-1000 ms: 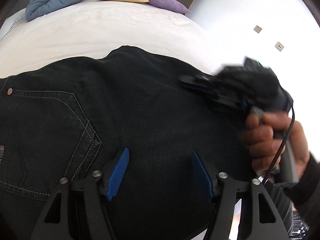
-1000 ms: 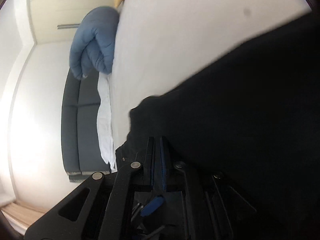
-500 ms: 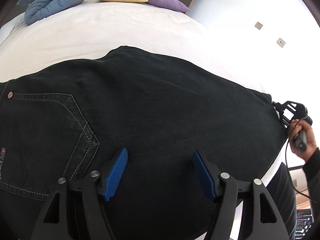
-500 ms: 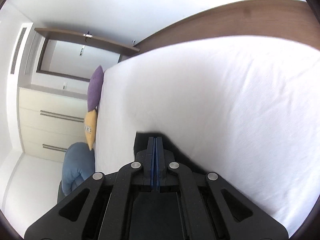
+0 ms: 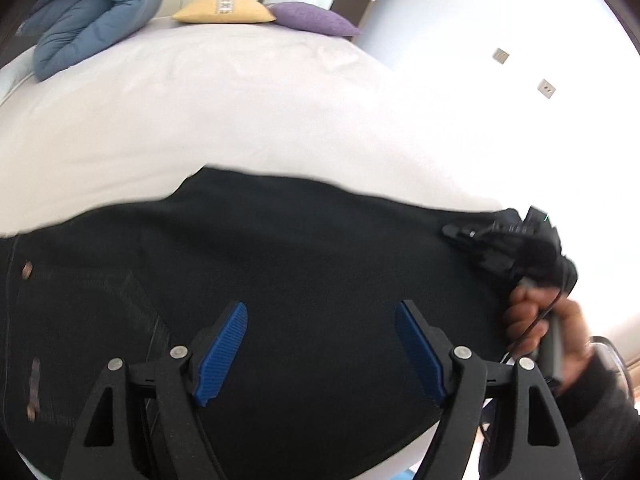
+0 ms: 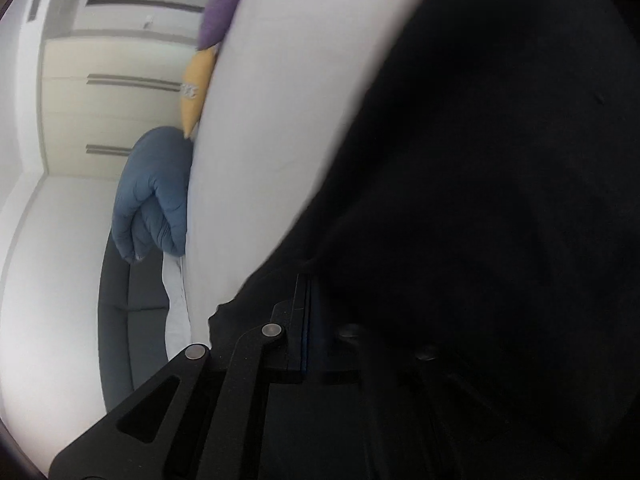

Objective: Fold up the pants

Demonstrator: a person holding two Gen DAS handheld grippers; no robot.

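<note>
Left gripper [image 5: 322, 354]: jaws spread wide, blue pads [image 5: 222, 348] well apart, nothing between them. It hangs over the black pants [image 5: 304, 264], above the part near the close edge of the bed [image 5: 224, 112]. Whether the pads touch the cloth cannot be told.

Right gripper [image 6: 306, 312]: jaws pressed together, only a thin blue line of pad showing between the black fingers. Dark fabric of the pants lies over and around the fingertips in the right wrist view; the cloth appears pinched there, though much of that view is dark and blurred. In the left wrist view the same gripper [image 5: 472, 234] sits at the right end of the pants, at the fabric's far right corner, with the person's right hand [image 5: 536, 324] on its handle and a thin cable running down past the fingers.

Pants: spread across the near part of the white bed, a back pocket with light stitching [image 5: 136, 308] and a copper rivet [image 5: 27, 270] at the left. The far edge of the cloth runs across the middle of the sheet.

Far end of the bed: rolled blue duvet [image 5: 92, 16] at the far left corner, yellow cushion [image 5: 224, 10] and purple cushion [image 5: 312, 20] beside it. A dark sofa [image 6: 132, 300] stands past the bed's edge in the right wrist view.
</note>
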